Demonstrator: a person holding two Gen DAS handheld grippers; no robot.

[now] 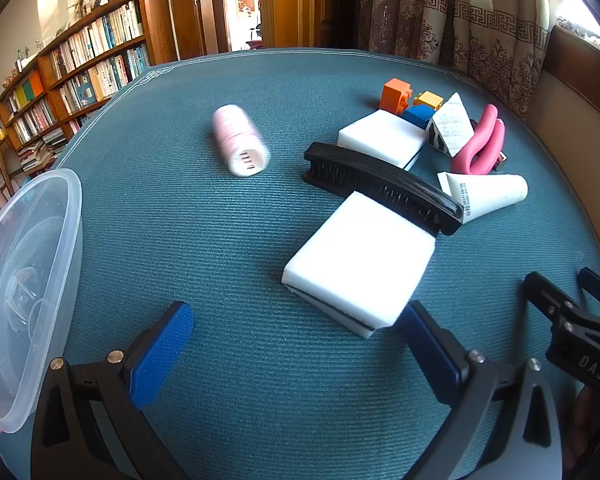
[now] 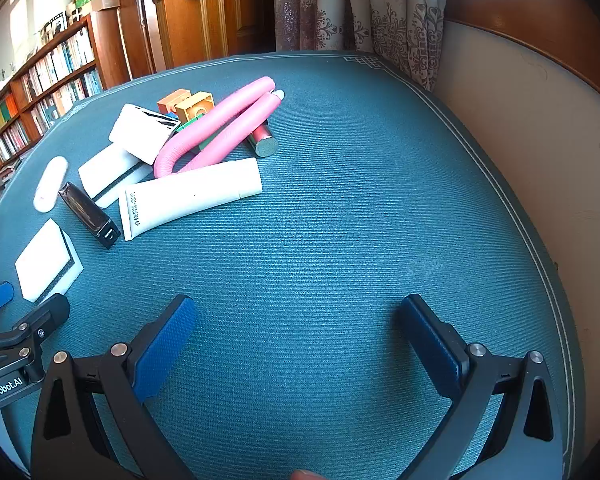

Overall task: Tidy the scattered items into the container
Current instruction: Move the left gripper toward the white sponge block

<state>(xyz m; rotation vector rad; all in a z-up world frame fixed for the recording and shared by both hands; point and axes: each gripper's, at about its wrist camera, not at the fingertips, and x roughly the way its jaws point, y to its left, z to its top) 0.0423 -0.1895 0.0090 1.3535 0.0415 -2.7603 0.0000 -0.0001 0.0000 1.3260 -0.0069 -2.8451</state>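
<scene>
The job looks like it has only just begun. The clear plastic container (image 1: 24, 292) sits at about nine o'clock in the left wrist view, at the edge of the green table (image 1: 260, 380). I can only see part of it, and it looks empty inside.

Everything else lies out on the table. The nearest thing is a white sponge block (image 1: 360, 264), at about one o'clock from the left gripper (image 1: 296, 344) and very close to its right finger. A black brush (image 1: 384, 186) lies just behind it, touching its far edge. A pink roller (image 1: 240, 140) lies alone at about eleven o'clock and looks blurry. Farther back, at about one o'clock, are a second white sponge (image 1: 384, 138), a white tube (image 1: 488, 194), a bent pink foam stick (image 1: 480, 144), a folded striped packet (image 1: 450, 124) and some toy bricks (image 1: 398, 96).

The left gripper is spread wide and holds nothing. The right gripper (image 2: 296, 340) is spread wide too, with only bare table between its fingers. From it, the pile sits at about ten and eleven o'clock.

So nothing looks tidied yet, and all the things are left to put in. The near sponge block looks like the easiest first pick.
</scene>
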